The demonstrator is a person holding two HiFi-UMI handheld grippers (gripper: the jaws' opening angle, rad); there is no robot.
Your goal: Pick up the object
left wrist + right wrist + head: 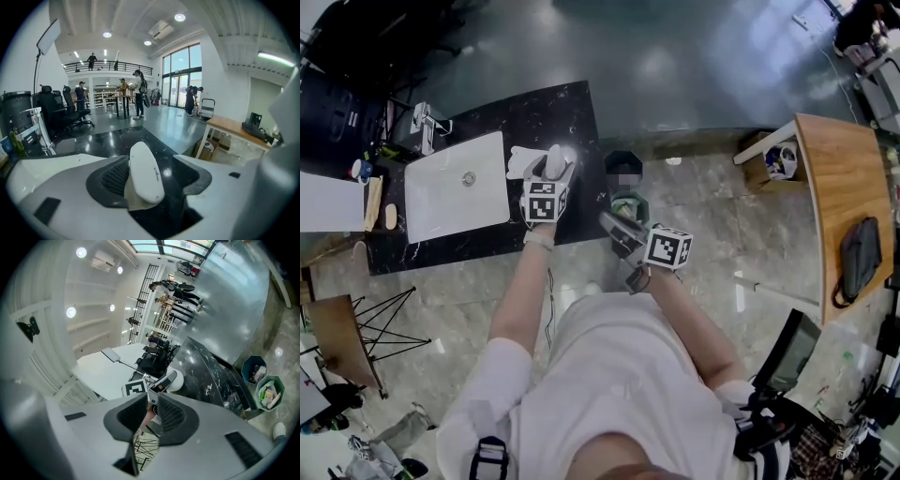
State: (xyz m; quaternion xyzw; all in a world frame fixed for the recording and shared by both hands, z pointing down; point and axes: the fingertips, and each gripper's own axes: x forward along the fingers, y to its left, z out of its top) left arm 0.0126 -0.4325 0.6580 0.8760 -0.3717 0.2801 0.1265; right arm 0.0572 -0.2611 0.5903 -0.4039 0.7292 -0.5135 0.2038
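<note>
So the object (pixel 146 171) is a smooth white oval thing, kinda soap-bar shaped. It sits tilted between the jaws of the left gripper (pixel 161 176), with a beige scrap under its near end. It leans on the pad at 9 o'clock, and there's a clear gap to the pad at 3 o'clock where the dark top shows through. That claw is spread wide and isn't squeezing anything.

All of this is on the black marble counter (pixel 567 112). In the head view the object pokes out at 12 o'clock from the marker cube. The white sink (pixel 441 202) is at 9 o'clock of that gripper, with the faucet (pixel 424 127) up at the sink's 11.

The right gripper (pixel 151 411) hangs off the counter, about 4 o'clock from the left one. Its jaws are almost together, just a thin slit between them, and nothing's in there. 2 bins sit on the floor near it, a green bin (pixel 630 206) and a dark bin (pixel 623 164). Way over at 3 o'clock is a wooden table (pixel 844 178) with a black bag (pixel 860 253) on it.
</note>
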